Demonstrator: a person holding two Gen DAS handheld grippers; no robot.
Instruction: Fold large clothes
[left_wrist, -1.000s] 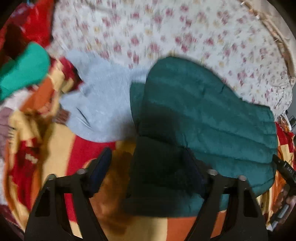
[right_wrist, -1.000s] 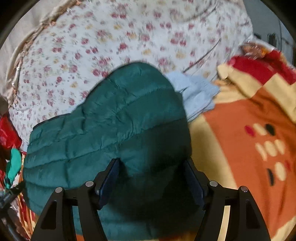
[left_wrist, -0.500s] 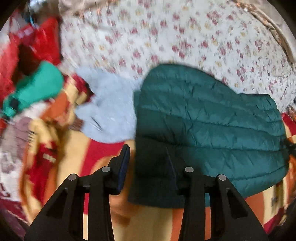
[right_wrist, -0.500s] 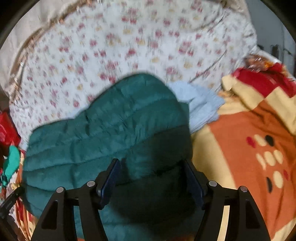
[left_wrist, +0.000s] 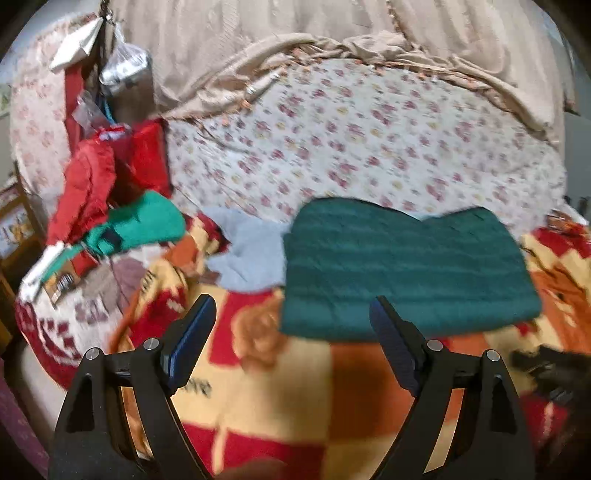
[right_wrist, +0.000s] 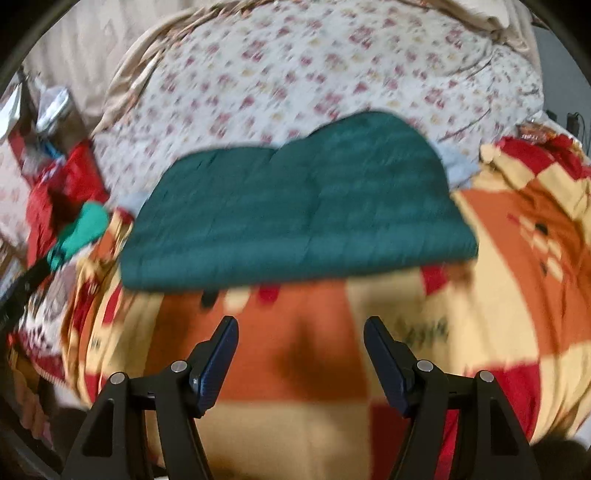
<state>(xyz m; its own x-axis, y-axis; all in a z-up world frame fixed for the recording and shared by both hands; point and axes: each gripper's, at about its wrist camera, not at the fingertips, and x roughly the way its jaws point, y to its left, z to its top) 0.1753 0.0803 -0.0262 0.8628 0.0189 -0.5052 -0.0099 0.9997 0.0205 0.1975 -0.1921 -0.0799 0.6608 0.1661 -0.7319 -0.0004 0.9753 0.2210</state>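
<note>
Left wrist view, nearest item: my left gripper, jaws just sprung wide with nothing between them, only the patterned blanket of the bed below. Right wrist view: my right gripper, jaws likewise apart and empty over the same blanket. Next out: dark green quilted jacket, folded into a flat block and lying on the blanket, clear of both grippers; I judge it set down as a finished fold. Just beside it, partly beneath: pale grey-blue garment. Left of that: a bright green garment and a red one, heaped, probably waiting. Farthest: floral quilt.
</note>
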